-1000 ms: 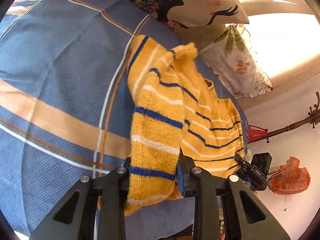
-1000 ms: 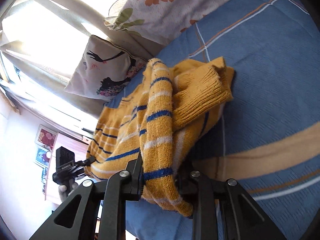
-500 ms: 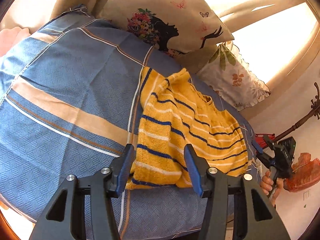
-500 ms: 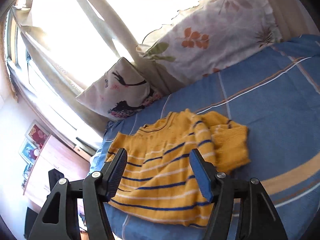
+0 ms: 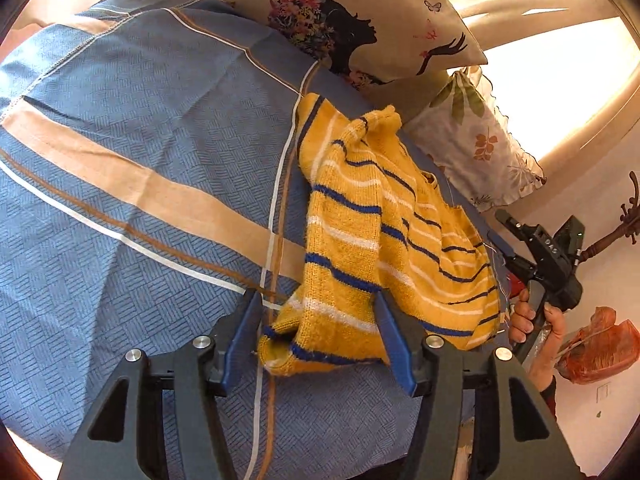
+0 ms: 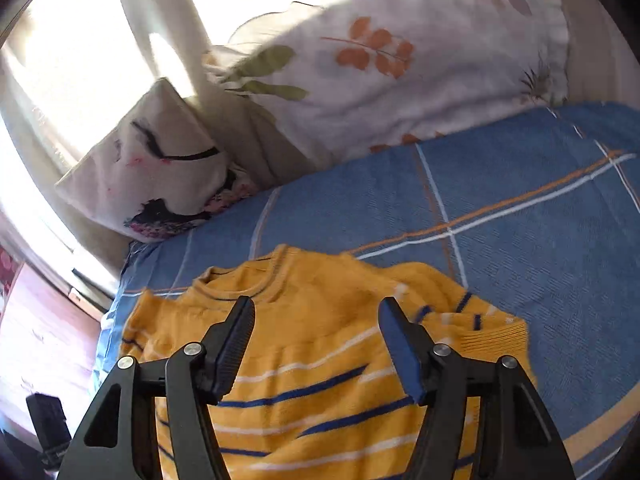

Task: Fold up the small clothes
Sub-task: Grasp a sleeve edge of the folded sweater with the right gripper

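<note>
bedspread [image 5: 132, 168] in blue weave with tan and white stripes covers the whole bed, with a leaf-print pillow [image 6: 400, 72] and a silhouette-print cushion [image 5: 360, 28] propped along its far edge by the bright window. the yellow sweater [image 5: 376, 236], striped in blue and white, lies on the spread near those pillows, one sleeve folded across its body and the neckline toward the pillows. the left gripper [image 5: 320, 340] hangs over the sleeve's cuff end with its jaws apart, holding nothing, and the right gripper [image 6: 316, 344] hovers above the sweater's chest, jaws likewise spread and empty.
</note>
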Demonstrator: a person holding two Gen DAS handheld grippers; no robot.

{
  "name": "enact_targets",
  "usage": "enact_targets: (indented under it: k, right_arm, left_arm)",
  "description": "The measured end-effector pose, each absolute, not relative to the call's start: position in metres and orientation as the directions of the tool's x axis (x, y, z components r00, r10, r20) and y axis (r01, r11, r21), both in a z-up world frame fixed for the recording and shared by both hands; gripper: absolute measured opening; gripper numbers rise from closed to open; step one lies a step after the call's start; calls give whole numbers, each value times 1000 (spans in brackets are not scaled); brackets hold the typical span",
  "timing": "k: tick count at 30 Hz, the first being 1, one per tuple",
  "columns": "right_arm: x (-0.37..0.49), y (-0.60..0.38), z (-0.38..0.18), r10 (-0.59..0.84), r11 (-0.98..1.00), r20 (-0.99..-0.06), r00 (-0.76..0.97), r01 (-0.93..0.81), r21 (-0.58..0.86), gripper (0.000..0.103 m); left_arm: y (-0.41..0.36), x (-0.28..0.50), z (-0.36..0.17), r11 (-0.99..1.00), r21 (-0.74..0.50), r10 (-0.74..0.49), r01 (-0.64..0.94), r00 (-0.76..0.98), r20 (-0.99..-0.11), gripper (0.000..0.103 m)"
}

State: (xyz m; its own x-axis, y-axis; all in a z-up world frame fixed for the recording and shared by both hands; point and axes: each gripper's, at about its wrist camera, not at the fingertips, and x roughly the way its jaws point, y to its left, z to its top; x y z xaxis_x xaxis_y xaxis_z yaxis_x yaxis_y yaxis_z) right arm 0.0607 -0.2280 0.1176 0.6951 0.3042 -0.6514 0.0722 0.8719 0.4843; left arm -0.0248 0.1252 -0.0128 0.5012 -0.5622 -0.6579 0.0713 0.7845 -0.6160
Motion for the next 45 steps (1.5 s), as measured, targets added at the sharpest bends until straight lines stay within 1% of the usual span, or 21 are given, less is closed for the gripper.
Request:
enact_targets:
  k: [2, 3, 4, 5, 9, 12, 13, 15, 17, 19, 20, 22, 24, 25, 27, 29, 31, 35, 37, 39, 45]
  right_arm:
    - [63, -188, 130, 404, 863, -629, 664, -48, 504, 73]
    - [67, -165, 132, 456, 852, -625, 633, -107, 513, 73]
    - [71, -144, 133, 499, 841, -628, 597, -156, 519, 73]
    - [77, -122, 131, 528, 833, -638, 561, -195, 518, 73]
    - [97, -46, 116, 568, 823, -681, 463, -294, 486, 73]
    - [119, 0, 98, 558, 827, -740, 375, -320, 462, 73]
    - [123, 13, 92, 539, 838, -766, 351, -321, 442, 73]
    - [132, 37, 79, 477, 865, -820, 315, -335, 374, 79]
    - [137, 54, 73, 408, 893, -855, 320, -337, 300, 85]
    - [136, 69, 68, 334, 909, -887, 318, -359, 213, 89]
    - [135, 77, 66, 285, 913, -904, 319, -377, 155, 90]
    - [131, 91, 62, 202, 910, -923, 327, -410, 54, 90]
    - [125, 101, 58, 132, 897, -930, 342, -441, -35, 90]
    - [124, 102, 58, 118, 892, -929, 351, -449, -56, 88]
    - [121, 99, 61, 95, 894, -927, 362, -441, -80, 76]
    - [118, 88, 67, 91, 895, -920, 381, -436, -93, 36]
    - [116, 69, 77, 146, 907, -911, 387, -420, -33, 19]
    - [107, 16, 103, 283, 925, -855, 436, -360, 122, 16]
    - [102, -11, 115, 323, 927, -821, 470, -332, 175, 15]
    - [91, -46, 124, 341, 932, -794, 504, -294, 214, 15]
    - [56, -171, 127, 340, 935, -732, 590, -124, 333, 15]
  left_arm:
    - [119, -25, -17, 779, -621, -572, 86, 500, -650, 59]
    - [116, -27, -15, 795, -598, -558, 102, 509, -655, 52]
    - [115, -28, -14, 804, -583, -554, 119, 506, -661, 31]
    - [117, -30, -14, 799, -588, -563, 126, 500, -658, 24]
    - [140, -32, -19, 731, -677, -621, 91, 499, -604, 23]
    - [145, -34, -25, 694, -715, -647, 80, 504, -572, 27]
    - [143, -34, -27, 687, -722, -652, 77, 503, -567, 38]
    - [139, -36, -30, 669, -738, -663, 82, 516, -543, 52]
    - [130, -41, -26, 686, -719, -651, 109, 533, -540, 55]
    - [121, -43, -25, 658, -740, -685, 136, 517, -514, 54]
    - [117, -44, -27, 630, -763, -712, 147, 502, -491, 50]
    - [107, -45, -29, 601, -782, -745, 164, 469, -474, 28]
    - [98, -49, -28, 629, -760, -726, 163, 474, -499, 27]
    - [95, -51, -26, 640, -750, -718, 166, 477, -507, 27]
    - [91, -54, -22, 638, -749, -723, 179, 473, -503, 27]
    - [87, -55, -16, 640, -745, -722, 186, 477, -501, 27]
    - [85, -59, -6, 642, -742, -721, 195, 482, -497, 27]
    - [91, -77, 24, 632, -740, -722, 232, 523, -453, 29]
    - [95, -85, 40, 652, -718, -701, 244, 555, -448, 41]
    - [96, -92, 49, 683, -690, -671, 239, 580, -463, 46]
    - [71, -82, 44, 716, -665, -653, 212, 539, -532, 47]
